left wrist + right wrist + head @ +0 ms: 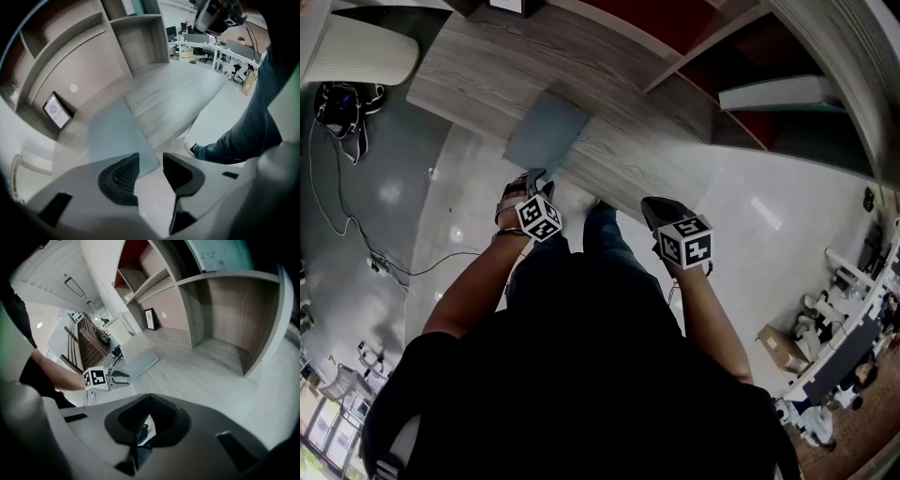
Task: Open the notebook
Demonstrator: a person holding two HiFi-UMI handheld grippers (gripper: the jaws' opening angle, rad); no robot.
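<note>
A closed grey-blue notebook point(546, 131) lies flat on the wooden desk point(478, 70), its near corner reaching the desk's front edge. My left gripper point(534, 175) points steeply down just in front of that corner. In the left gripper view the notebook point(112, 133) ends right behind the left finger point(119, 176), and the left gripper point(151, 161) stands open with only floor showing in the gap. My right gripper point(654, 204) hovers off the desk edge to the right; in its own view the right gripper point(150, 399) is shut and holds nothing. From there the notebook point(140, 363) shows beside the left gripper point(123, 377).
A framed picture point(57, 112) leans against the back of the desk. Open shelf compartments point(225, 329) rise at the right. The person's leg and shoe point(192, 149) stand on the pale floor below the desk edge. Cables point(337, 108) lie on the floor at the left.
</note>
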